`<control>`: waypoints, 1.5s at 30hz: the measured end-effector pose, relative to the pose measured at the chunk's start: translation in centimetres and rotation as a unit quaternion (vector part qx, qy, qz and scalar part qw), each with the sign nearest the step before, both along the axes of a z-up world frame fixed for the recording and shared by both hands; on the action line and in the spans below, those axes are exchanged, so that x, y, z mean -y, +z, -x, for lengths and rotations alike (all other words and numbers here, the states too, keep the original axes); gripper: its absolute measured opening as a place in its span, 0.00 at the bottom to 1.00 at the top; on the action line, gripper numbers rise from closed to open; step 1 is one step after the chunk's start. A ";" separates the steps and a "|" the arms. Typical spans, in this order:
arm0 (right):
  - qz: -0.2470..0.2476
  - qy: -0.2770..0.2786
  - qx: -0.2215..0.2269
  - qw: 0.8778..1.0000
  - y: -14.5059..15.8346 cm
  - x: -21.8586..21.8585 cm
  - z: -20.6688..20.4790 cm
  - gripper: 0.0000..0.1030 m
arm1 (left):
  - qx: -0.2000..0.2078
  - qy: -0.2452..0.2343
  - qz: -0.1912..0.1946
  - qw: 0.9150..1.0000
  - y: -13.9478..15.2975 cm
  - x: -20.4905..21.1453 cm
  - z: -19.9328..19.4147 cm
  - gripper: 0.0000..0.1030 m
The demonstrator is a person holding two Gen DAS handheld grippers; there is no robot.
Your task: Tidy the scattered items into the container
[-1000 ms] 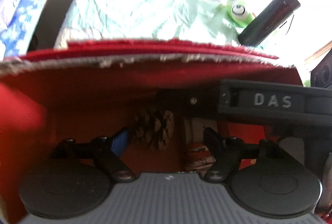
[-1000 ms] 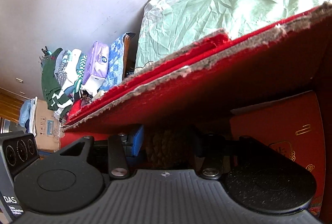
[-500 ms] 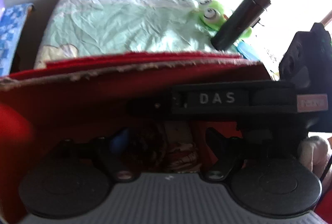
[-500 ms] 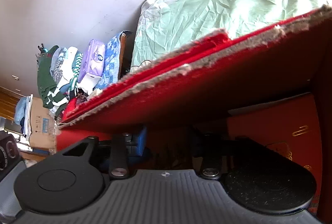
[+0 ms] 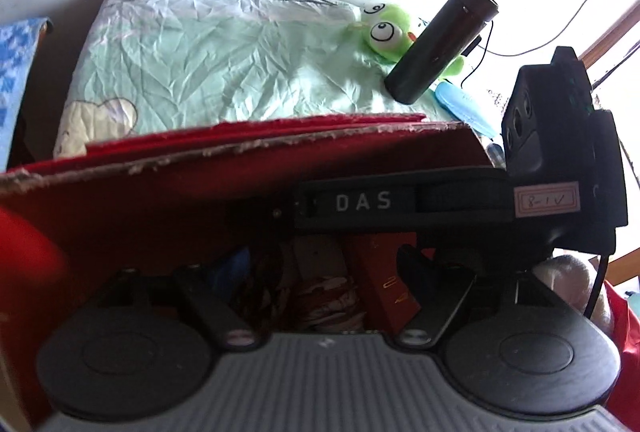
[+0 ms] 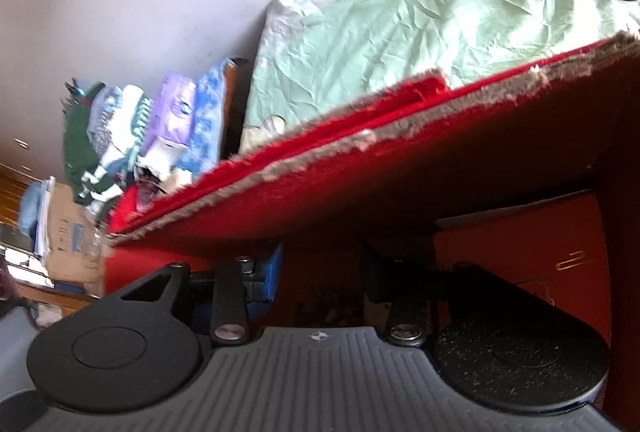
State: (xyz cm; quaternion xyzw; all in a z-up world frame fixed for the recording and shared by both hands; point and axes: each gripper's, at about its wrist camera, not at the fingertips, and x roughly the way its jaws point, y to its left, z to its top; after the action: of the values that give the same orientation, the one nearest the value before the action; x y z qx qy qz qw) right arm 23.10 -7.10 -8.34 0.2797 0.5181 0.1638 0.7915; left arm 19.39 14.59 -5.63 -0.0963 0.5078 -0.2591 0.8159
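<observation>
Both your grippers are dipped into the red box (image 5: 160,200), its torn far rim rising just above and beyond your jaws. Your left gripper (image 5: 320,272) has just been opening and its jaws stand spread, pressing on nothing. Down in the box between them you've got a dark pine cone (image 5: 260,288) near the left finger, a striped bundle (image 5: 330,292) in the middle and a small red carton with gold marks (image 5: 384,272) against the right finger. Your right gripper (image 6: 322,280) has just been closing. That dark, scaly cone fills the gap between its fingers, low in the box, but it's too murky there to tell whether the pads are pressing on it. The red carton stands just right of those jaws. Past the rim, well beyond your left jaws, a black cylinder (image 5: 440,40) lies by a green frog plush (image 5: 386,32).
</observation>
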 end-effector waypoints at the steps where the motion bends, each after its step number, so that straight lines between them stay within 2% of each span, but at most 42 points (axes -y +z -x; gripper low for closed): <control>1: -0.001 0.003 0.001 1.000 0.0 0.0 0.0 0.43 | -0.003 0.000 0.001 1.000 0.0 0.0 -0.1 0.77; 5: -0.006 -0.001 0.007 1.000 0.2 0.1 0.1 0.43 | -0.014 0.002 0.029 0.999 -0.7 -0.6 -0.4 0.77; 8: -0.015 -0.004 0.002 1.000 0.1 0.5 0.1 0.43 | -0.041 0.005 0.043 0.998 -1.5 -1.0 -0.6 0.80; 10: -0.012 -0.004 0.001 1.000 0.2 0.4 0.1 0.43 | -0.050 0.010 0.040 0.998 -1.8 -1.1 -0.8 0.88; 12: -0.011 -0.003 0.001 1.000 0.3 0.5 0.1 0.43 | -0.059 0.017 0.037 0.997 -2.1 -1.1 -1.0 0.91; 17: -0.007 0.002 -0.001 1.000 0.3 0.1 -0.2 0.43 | -0.059 0.029 0.022 0.998 -2.1 -1.1 -0.9 0.90; 18: -0.005 0.004 0.000 1.000 0.3 0.2 -0.2 0.43 | -0.053 0.031 0.019 0.998 -1.9 -1.1 -0.7 0.87; 19: -0.004 0.005 0.000 1.000 0.3 0.2 -0.2 0.43 | -0.045 0.036 0.017 0.998 -1.5 -1.3 -0.6 0.79; 21: -0.004 0.006 -0.001 1.000 0.3 0.2 -0.4 0.44 | -0.025 0.053 0.013 0.998 -0.4 -1.7 -0.1 0.79; 24: 0.000 0.007 -0.004 1.000 0.2 0.1 -0.4 0.44 | 0.003 0.059 -0.013 0.998 1.9 -1.9 0.7 0.77; 25: 0.001 0.008 -0.004 1.000 0.2 0.1 -0.5 0.44 | 0.009 0.053 -0.020 0.998 2.9 -2.0 0.8 0.72; 30: -0.029 -0.003 -0.022 0.999 -0.2 0.9 -0.7 0.44 | 0.057 0.002 -0.093 0.994 7.6 -0.7 1.3 0.71; 32: -0.028 -0.003 -0.022 0.999 -0.1 1.0 -0.6 0.44 | 0.070 -0.024 -0.119 0.990 8.4 0.2 1.4 0.75; 34: -0.018 0.002 -0.016 1.000 0.2 0.7 -0.4 0.44 | 0.074 -0.057 -0.147 0.985 8.5 1.0 1.2 0.85; 36: -0.008 0.006 -0.010 1.000 0.3 0.5 -0.3 0.44 | 0.060 -0.091 -0.169 0.980 7.6 1.8 0.9 0.84; 38: -0.009 0.004 -0.011 1.000 0.2 0.5 -0.3 0.44 | 0.023 -0.116 -0.158 0.980 6.2 2.1 0.7 0.75; 40: -0.010 0.003 -0.012 1.000 0.1 0.6 -0.3 0.44 | -0.022 -0.138 -0.120 0.983 4.5 2.3 0.6 0.60; 44: -0.007 0.002 -0.012 1.000 0.1 0.6 -0.3 0.44 | -0.073 -0.143 -0.093 0.983 1.0 3.2 0.1 0.49; 45: -0.005 0.002 -0.011 1.000 0.1 0.5 -0.3 0.44 | -0.082 -0.140 -0.083 0.983 0.3 3.1 -0.1 0.43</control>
State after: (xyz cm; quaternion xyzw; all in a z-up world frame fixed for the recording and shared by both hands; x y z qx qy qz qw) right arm 23.41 -7.63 -8.24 0.2844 0.5268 0.1652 0.7838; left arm 19.53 11.51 -5.35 0.0227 0.6013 -0.3189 0.7323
